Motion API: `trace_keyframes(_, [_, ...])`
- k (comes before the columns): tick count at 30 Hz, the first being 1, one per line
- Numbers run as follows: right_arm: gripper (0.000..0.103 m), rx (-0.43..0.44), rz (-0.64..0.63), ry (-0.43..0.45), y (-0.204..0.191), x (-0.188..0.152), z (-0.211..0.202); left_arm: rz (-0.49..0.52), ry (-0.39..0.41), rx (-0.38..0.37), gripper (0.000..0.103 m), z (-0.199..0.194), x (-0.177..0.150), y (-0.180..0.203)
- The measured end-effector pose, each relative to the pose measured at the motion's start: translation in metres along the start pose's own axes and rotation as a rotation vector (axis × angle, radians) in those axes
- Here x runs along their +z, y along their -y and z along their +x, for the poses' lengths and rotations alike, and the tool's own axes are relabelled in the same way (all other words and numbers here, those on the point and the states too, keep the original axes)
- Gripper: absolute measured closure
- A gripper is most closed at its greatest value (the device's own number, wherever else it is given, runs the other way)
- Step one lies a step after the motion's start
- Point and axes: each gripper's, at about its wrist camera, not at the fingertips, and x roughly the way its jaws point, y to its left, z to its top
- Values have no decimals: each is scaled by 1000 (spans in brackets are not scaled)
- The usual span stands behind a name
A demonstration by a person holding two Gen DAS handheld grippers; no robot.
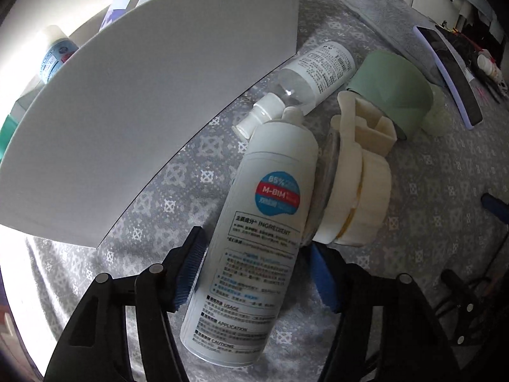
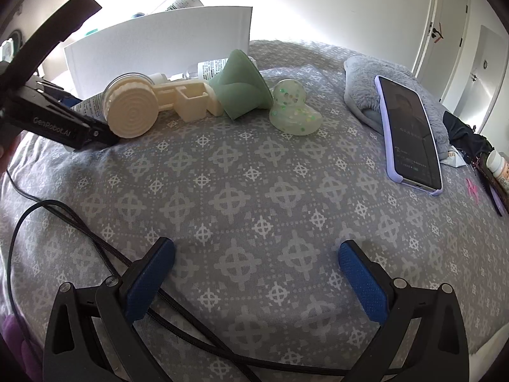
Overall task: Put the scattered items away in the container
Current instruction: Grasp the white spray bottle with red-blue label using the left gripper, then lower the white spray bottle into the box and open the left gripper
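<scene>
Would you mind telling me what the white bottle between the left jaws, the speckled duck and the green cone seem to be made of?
White bottle: probably plastic, smooth opaque satin surface with printed text.
Speckled duck: likely soft translucent rubber or resin; pale green body with glitter flecks showing inside.
Green cone: seemingly matte silicone or plastic, with an even sage colour and no glare.

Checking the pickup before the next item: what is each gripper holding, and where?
The left gripper straddles the white spray bottle at its lower body; whether it grips is unclear. The right gripper holds nothing.

Open bedspread [image 2: 254,191] ahead — white container [image 2: 159,41], phone [image 2: 410,133] flank it.
</scene>
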Motion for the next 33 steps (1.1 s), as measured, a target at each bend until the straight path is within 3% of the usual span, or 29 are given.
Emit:
trace_keyframes(3, [0, 1, 0, 0, 1, 1, 1, -42, 0, -34, 59, -4, 0, -1])
trace_keyframes(8, [0, 0, -1, 0, 0, 0, 1, -164, 36, -138, 60, -32, -22, -13])
trace_keyframes(14, [0, -2, -1, -1, 0, 0, 1, -270, 197, -254, 60, -89, -30, -34])
trace_keyframes(20, [0, 0, -1, 0, 1, 0, 0, -309, 378, -332, 63, -132, 14, -53])
trace_keyframes(23, [0, 0, -1, 0, 2, 0, 1, -377, 441, -349, 103, -145, 39, -81])
trace_keyframes(25, [0, -1, -1, 0, 1, -1, 1, -438, 490, -349, 103, -146, 58, -102])
trace_keyframes(27, [0, 0, -1, 1, 2, 0, 1, -466, 517, -283, 103, -142, 78, -117])
trace_keyframes(29, [0, -1, -1, 0, 1, 0, 1, -504, 487, -232, 103, -130, 90, -130])
trace_keyframes(31, [0, 1, 0, 1, 2, -1, 1, -517, 454, -233, 102, -116, 93, -132])
trace_keyframes(33, [0, 1, 0, 2, 3, -1, 1, -466, 439, -205, 89, -109, 89, -115])
